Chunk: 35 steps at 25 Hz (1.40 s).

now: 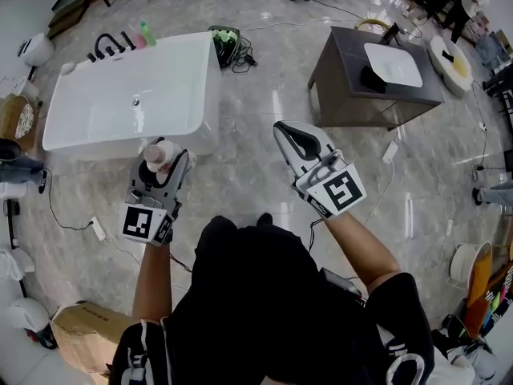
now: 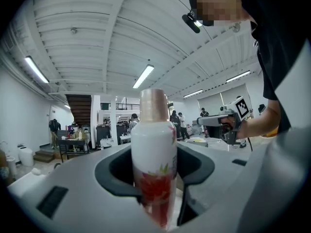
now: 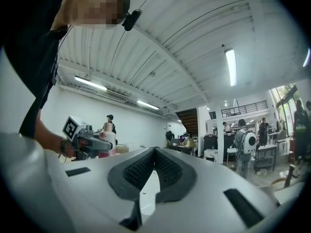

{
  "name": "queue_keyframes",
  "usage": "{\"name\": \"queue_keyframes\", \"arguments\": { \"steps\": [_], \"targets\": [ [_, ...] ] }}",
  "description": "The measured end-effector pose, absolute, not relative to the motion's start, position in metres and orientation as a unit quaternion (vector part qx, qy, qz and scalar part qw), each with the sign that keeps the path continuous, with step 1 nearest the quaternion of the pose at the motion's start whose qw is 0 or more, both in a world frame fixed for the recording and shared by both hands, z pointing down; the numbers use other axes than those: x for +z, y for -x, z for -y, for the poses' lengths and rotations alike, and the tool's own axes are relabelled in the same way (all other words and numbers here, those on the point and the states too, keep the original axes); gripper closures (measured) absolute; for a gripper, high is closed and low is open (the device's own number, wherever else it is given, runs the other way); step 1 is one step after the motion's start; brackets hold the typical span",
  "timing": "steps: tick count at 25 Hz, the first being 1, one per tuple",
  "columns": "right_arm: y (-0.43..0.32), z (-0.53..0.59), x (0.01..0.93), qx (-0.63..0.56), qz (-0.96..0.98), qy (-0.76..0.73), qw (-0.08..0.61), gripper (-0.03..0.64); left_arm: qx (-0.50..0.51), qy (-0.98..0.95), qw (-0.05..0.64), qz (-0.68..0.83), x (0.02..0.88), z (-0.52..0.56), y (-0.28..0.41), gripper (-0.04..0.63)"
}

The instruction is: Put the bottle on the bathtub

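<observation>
A white bottle with a pinkish cap and red fruit print stands upright between the jaws of my left gripper, which is shut on it. In the head view it hovers just in front of the near rim of the white bathtub, close to the right corner. My right gripper is held out over the floor to the right of the tub, its jaws shut with nothing between them. From the right gripper view the left gripper and its bottle show at the left.
A pink and a green bottle stand on the tub's far rim beside a black faucet. A dark cabinet with a white basin stands at the right. Cables, a cardboard box and clutter lie around the marble floor.
</observation>
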State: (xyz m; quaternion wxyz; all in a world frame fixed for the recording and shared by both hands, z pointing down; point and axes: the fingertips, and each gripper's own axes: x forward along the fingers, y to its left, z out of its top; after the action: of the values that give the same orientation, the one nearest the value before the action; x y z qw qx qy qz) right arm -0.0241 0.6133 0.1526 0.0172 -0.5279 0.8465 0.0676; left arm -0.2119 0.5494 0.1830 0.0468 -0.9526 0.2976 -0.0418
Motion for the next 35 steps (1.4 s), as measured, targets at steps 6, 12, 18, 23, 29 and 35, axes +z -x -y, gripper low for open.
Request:
{"name": "queue_keyframes", "arguments": {
  "steps": [6, 12, 18, 23, 29, 35],
  "targets": [
    [-0.016, -0.600, 0.163, 0.047, -0.844, 0.535, 0.010, 0.607, -0.045, 0.956, 0.036, -0.289, 0.190, -0.533, 0.171, 0.371],
    [-0.036, -0.541, 0.175, 0.047, -0.846, 0.531, -0.006, 0.606, -0.049, 0.957, 0.026, -0.283, 0.206, -0.472, 0.145, 0.371],
    [-0.061, -0.434, 0.190, 0.048, -0.850, 0.524, -0.028, 0.606, -0.048, 0.956, 0.017, -0.288, 0.229, -0.356, 0.123, 0.371],
    [-0.081, -0.298, 0.196, 0.028, -0.844, 0.535, -0.027, 0.606, -0.050, 0.957, 0.015, -0.285, 0.233, -0.226, 0.109, 0.371],
    [-0.085, -0.154, 0.190, 0.027, -0.848, 0.528, -0.032, 0.606, -0.060, 0.958, 0.030, -0.279, 0.220, -0.084, 0.100, 0.371],
    [-0.088, -0.071, 0.182, 0.035, -0.853, 0.519, -0.033, 0.606, -0.044, 0.949, 0.031, -0.310, 0.211, 0.004, 0.096, 0.371]
  ]
}}
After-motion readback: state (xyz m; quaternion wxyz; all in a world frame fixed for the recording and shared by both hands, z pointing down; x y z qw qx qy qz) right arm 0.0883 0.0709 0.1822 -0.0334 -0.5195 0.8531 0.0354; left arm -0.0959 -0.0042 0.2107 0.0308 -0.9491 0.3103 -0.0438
